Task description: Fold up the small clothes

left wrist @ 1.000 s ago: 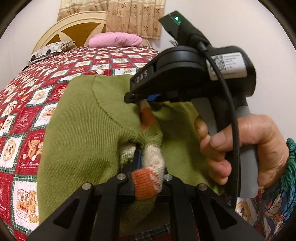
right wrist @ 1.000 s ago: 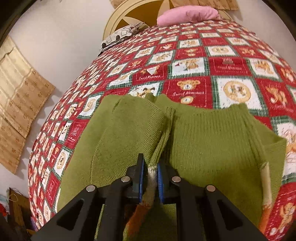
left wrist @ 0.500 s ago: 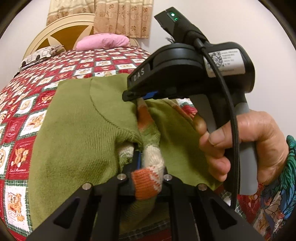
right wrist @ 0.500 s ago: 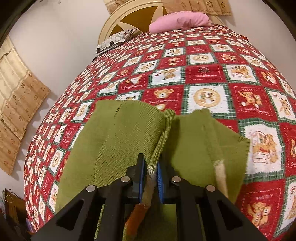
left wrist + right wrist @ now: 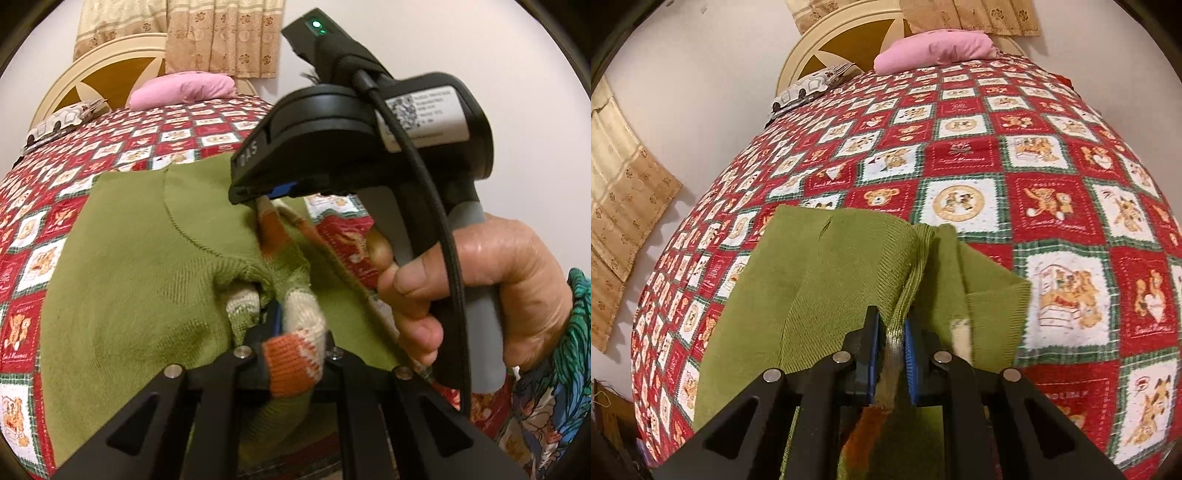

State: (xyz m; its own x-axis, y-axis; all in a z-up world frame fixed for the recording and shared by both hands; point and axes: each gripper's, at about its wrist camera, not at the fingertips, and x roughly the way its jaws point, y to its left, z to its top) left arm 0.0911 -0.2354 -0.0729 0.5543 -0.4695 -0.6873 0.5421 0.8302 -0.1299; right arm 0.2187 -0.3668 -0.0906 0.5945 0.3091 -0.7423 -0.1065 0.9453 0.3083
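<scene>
**on the patchwork bed: green knit pinched at two points**

from the left wrist: left gripper (image 5: 284,332) closed down on a bunched, striped part of the green sweater (image 5: 140,266), orange and cream bands of the striped cuff (image 5: 291,365) bulging over the fingertips, jaws nearly together with only the knit between them. just ahead, right gripper (image 5: 258,195) held in a right hand (image 5: 480,306), nose down at the same striped edge; from this side cannot tell how far its jaws stand apart. two holds set close along one edge, probably so the fabric travels as a single flap rather than sagging. rest of the garment spread flat over the red teddy-bear quilt (image 5: 44,229), pink pillow (image 5: 184,90) far off by the headboard (image 5: 74,85).

from the right wrist: blue pads (image 5: 873,350) pressed onto a ribbed fold of the sweater, narrow gap filled with cloth, so a firm pinch. green panel lifted and draped toward the camera, its right side doubled over with the corner curling, a cream strip showing beside the fingers. raised off the quilt, likely to clear the surface mid-fold. fold judged partway done, edges not yet aligned.
</scene>
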